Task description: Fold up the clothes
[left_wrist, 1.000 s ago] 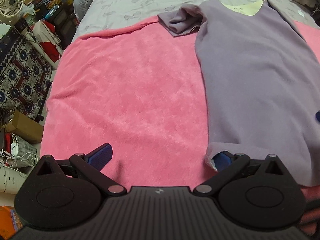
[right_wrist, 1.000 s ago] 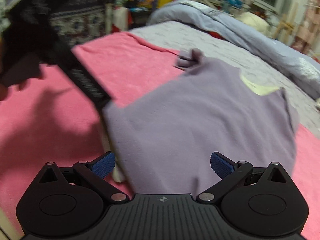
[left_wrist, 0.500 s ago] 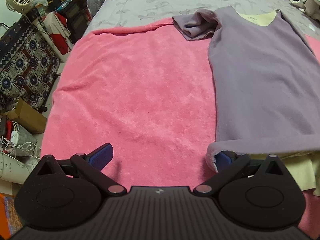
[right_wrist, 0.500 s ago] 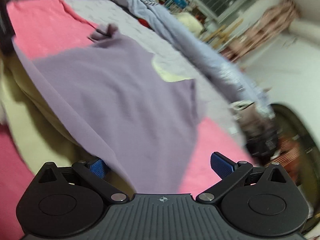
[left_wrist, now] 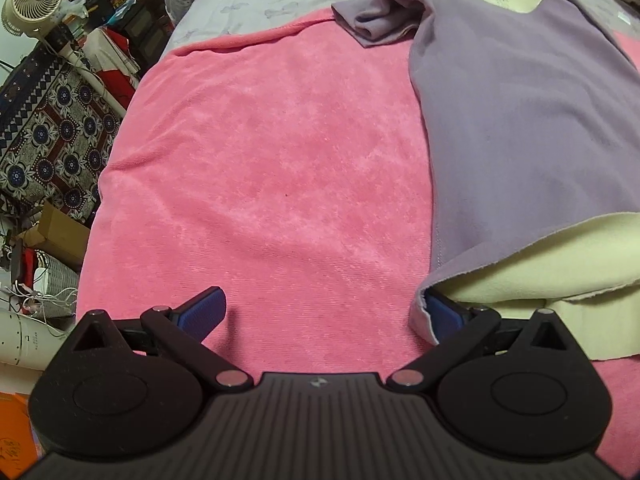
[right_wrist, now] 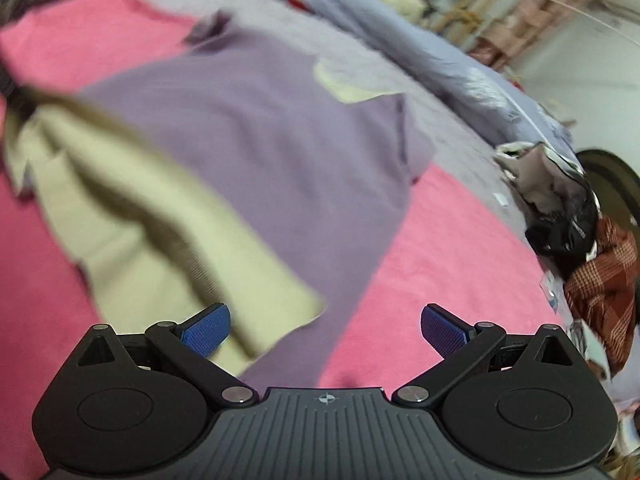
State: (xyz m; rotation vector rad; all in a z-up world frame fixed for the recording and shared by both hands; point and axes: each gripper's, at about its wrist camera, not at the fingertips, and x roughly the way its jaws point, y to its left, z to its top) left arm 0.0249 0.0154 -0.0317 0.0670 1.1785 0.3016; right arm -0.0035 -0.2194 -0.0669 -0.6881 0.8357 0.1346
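Two grippers, left (left_wrist: 322, 314) & right (right_wrist: 325, 326), both gape w/ nothing pinched, so your purple garment (left_wrist: 520, 120) on the pink blanket (left_wrist: 260, 160), hem lifted showing cream lining, likely flops back & creases.

The left gripper (left_wrist: 322, 314) has its jaws spread wide, with cloth draped over the right-hand blue pad (left_wrist: 440, 316) and nothing between them. The right gripper (right_wrist: 325, 326) is also spread wide, its left pad (right_wrist: 208, 330) against fabric.
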